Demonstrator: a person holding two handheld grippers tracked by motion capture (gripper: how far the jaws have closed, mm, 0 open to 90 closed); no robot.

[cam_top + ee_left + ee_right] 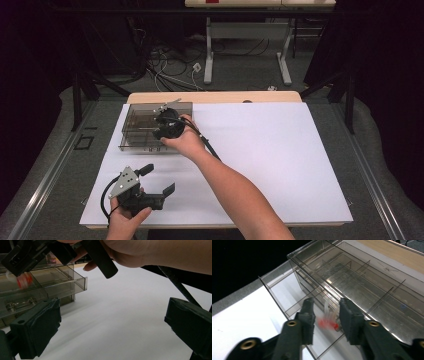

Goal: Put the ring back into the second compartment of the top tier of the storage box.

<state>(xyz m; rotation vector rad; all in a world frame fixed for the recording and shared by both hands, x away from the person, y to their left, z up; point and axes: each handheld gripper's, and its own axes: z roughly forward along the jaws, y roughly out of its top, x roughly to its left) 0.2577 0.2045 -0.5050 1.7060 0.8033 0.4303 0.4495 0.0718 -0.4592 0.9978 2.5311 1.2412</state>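
Note:
A smoky clear drawer cabinet stands at the far left of the white sheet, with one drawer pulled out toward me. My right gripper hangs over that drawer, pointing down. Between its jaws is a small clear piece with a red end, blurred, and neither pad visibly presses on it. The left gripper view has the same red and white piece at the drawer. My left gripper rests near the table's front left, jaws wide apart with nothing between them.
The white sheet covers most of the table, and a strip of wooden top runs along the far edge. A small metal part lies in a lower drawer. The right gripper's cable trails along the forearm.

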